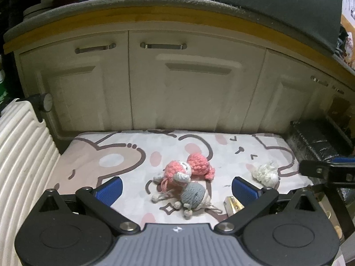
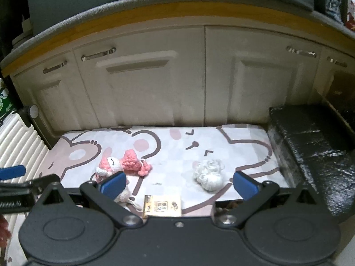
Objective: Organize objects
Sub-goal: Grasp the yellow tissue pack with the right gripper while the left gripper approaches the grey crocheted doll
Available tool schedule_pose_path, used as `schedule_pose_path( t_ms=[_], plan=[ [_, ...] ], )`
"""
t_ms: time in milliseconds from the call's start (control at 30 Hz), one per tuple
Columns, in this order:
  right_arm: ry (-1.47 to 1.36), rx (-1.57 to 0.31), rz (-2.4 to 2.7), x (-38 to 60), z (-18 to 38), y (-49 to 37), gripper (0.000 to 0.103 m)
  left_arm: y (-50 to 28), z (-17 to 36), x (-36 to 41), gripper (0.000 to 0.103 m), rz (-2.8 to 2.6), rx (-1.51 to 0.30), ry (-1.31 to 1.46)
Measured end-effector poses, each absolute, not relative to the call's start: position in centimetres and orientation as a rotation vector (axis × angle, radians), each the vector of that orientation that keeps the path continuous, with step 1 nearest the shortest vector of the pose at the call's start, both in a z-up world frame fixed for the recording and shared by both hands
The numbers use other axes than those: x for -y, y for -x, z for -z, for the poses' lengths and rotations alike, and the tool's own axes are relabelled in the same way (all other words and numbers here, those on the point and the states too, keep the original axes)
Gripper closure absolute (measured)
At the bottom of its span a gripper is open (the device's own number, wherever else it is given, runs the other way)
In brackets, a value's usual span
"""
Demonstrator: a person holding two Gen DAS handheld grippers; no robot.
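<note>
Left wrist view: the left gripper hangs spread wide and empty above the cartoon-print mat. Between its fingers lie the pink crochet doll and, nearer and touching it, the grey crochet doll. The white yarn ball sits to the right.

Right wrist view: the right gripper is spread, empty, with the white yarn ball between its fingers and a small gold packet nearest.

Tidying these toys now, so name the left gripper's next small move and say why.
Probably ease the left gripper forward and down over the grey crochet toy: its jaws stand open and empty, and that toy lies nearest between them, touching the pink crochet toy.
</note>
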State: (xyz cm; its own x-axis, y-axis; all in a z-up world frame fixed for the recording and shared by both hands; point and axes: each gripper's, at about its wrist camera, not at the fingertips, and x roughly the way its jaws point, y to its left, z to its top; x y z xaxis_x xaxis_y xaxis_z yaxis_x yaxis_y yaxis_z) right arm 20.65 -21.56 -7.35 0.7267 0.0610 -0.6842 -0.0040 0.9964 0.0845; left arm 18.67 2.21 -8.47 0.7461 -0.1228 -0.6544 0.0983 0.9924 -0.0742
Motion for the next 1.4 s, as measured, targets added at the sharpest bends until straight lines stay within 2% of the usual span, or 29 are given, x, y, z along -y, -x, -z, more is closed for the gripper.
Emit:
schedule_pose_path(
  t_ms=[200, 367, 567, 1233, 1400],
  plan=[
    [-0.063, -0.806, -0.030, 20.1, 8.6, -22.9, 0.000, -20.5, 9.4, -2.8, 0.003, 0.108, -0.739, 0.121],
    [-0.089, -0.843, -0.040, 19.8, 10.8, -23.8, 0.000, -22.3, 10.7, -2.4, 0.014, 0.124, -0.772, 0.124],
    [-0.096, -0.878, -0.046, 20.1, 13.4, -24.8, 0.000, -24.0, 12.4, -1.7, 0.018, 0.151, -0.811, 0.109],
    [0.044, -0.970, -0.166, 17.5, 19.3, -27.0, 0.000, -28.8, 19.1, -1.2, 0.020, 0.102, -0.982, 0.306],
    [0.027, -0.989, -0.152, 17.7, 20.5, -27.8, 0.000, -29.4, 20.4, -1.0, 0.023, 0.080, -1.020, 0.381]
  ],
)
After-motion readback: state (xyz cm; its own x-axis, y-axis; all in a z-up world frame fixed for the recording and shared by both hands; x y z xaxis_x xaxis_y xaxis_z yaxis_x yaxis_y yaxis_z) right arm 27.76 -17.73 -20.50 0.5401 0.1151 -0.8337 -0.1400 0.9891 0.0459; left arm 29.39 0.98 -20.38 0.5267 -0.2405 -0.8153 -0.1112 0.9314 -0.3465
